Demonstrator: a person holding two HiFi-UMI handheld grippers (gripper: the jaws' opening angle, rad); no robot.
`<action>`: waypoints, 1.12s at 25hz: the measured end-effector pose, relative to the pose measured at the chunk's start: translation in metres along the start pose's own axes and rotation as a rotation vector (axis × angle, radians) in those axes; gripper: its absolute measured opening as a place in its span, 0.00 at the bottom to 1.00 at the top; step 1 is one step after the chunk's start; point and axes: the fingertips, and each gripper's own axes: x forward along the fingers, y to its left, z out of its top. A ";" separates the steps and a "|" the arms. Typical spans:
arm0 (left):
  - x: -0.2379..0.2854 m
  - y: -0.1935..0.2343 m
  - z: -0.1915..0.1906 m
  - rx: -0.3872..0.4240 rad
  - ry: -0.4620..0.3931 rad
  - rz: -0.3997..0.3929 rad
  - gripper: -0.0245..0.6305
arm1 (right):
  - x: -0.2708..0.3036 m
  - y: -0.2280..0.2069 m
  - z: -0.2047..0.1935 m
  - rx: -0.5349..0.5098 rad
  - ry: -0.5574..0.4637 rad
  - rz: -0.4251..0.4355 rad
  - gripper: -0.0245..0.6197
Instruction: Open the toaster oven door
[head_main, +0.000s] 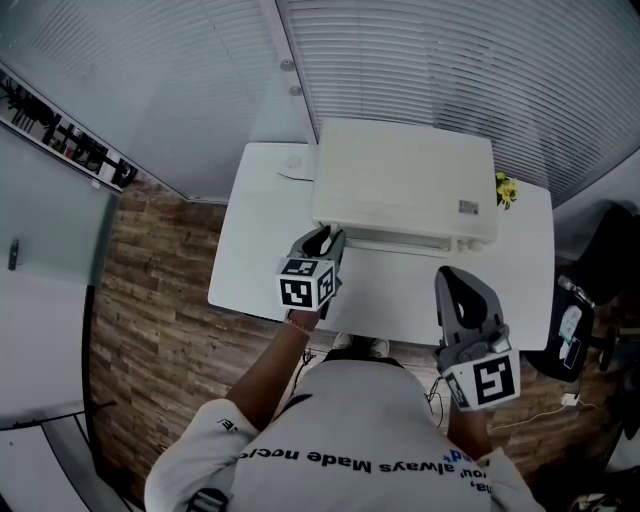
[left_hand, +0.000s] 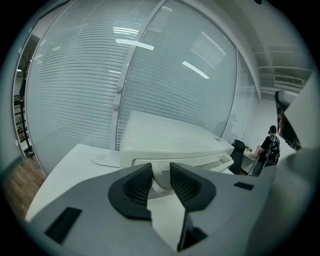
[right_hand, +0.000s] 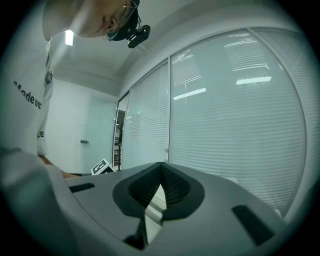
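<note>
A white toaster oven (head_main: 400, 185) stands at the back of a white table (head_main: 250, 250), and its door is closed, with the handle bar (head_main: 400, 241) along the front. My left gripper (head_main: 322, 243) hovers just before the oven's front left corner. In the left gripper view it (left_hand: 160, 181) is open by a narrow gap, with nothing between the pads, and the oven (left_hand: 170, 137) lies just beyond them. My right gripper (head_main: 458, 278) hangs over the table's front edge at the right, apart from the oven. Its pads (right_hand: 161, 175) are shut together on nothing and it is tilted up at the blinds.
Window blinds (head_main: 450, 70) rise right behind the table. A small yellow object (head_main: 506, 188) sits by the oven's right side. A black chair (head_main: 610, 250) stands to the right of the table. A person (left_hand: 271, 145) stands far off in the left gripper view.
</note>
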 end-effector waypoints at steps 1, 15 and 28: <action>-0.001 0.000 -0.001 0.001 0.002 -0.001 0.21 | 0.000 -0.001 0.000 0.002 0.000 -0.002 0.05; -0.012 -0.003 -0.015 -0.039 0.010 -0.025 0.21 | 0.003 -0.002 -0.003 0.011 0.001 0.000 0.05; -0.021 -0.006 -0.030 -0.045 0.043 -0.046 0.21 | 0.002 -0.006 -0.002 0.008 -0.002 -0.002 0.05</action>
